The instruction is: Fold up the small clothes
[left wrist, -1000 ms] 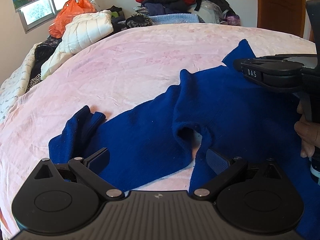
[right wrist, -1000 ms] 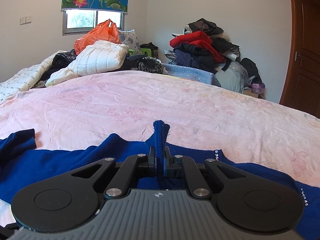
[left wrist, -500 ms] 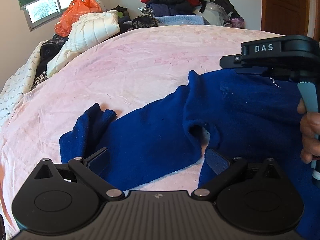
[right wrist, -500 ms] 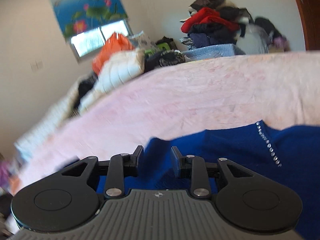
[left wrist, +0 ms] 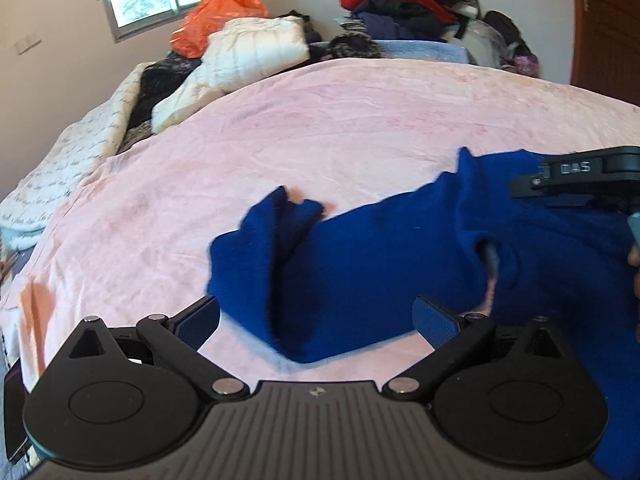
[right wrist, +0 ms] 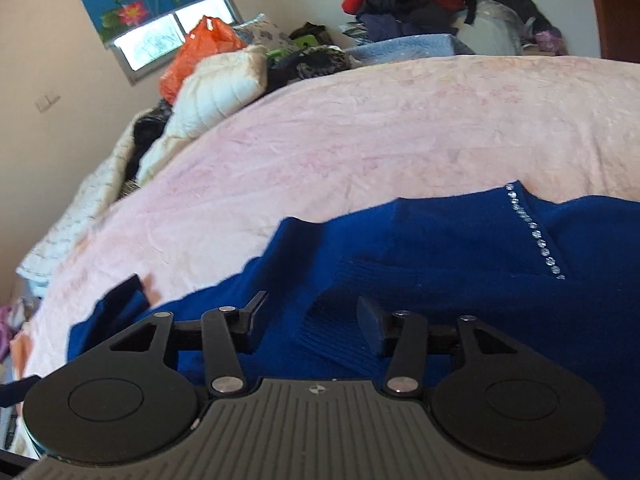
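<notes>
sweater (left wrist: 360, 256) lies between left gripper's (left wrist: 316, 318) spread fingers (left wrist: 434, 316).

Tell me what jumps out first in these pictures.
A deep blue sweater sprawls over the pink bedspread, a sleeve stretched left. A line of rhinestones glints on it in the right view. Behind, clothes pile up at the wall beside an orange bag.

A pink-covered bed (left wrist: 320, 128) carries a rumpled blue sweater (left wrist: 380, 252).
</notes>
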`<state>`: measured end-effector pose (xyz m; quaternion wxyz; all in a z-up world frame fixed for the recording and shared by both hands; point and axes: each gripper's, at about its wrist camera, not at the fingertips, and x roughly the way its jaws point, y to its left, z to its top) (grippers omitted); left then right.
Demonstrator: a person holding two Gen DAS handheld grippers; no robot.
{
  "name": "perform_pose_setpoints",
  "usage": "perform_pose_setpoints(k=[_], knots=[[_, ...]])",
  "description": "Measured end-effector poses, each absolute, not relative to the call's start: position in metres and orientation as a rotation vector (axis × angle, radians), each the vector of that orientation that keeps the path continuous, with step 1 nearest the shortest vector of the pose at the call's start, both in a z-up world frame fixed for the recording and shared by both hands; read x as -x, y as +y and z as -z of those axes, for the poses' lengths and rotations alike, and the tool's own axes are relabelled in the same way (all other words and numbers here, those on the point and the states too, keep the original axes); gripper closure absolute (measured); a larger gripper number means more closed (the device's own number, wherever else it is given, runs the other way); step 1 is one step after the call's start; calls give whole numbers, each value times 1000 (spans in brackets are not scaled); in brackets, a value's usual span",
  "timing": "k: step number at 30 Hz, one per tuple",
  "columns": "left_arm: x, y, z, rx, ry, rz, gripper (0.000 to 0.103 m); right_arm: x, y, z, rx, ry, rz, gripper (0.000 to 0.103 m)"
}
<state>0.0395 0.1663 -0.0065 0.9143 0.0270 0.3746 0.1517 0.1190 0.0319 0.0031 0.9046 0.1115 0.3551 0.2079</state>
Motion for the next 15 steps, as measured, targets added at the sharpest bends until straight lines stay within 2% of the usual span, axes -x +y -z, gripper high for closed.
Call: perform_pose_setpoints(k=[2, 7, 15], knots=[[-32, 188, 5, -26, 772, -374, 0, -116, 40, -10, -314, 725, -544, 55], [-7, 225, 3, 22, 798, -467, 0, -119, 110, -15, -380, 849, -847, 49], [28, 230, 12, 50, 846, -492, 0, -130, 234, -8, -345, 1059, -964, 48]])
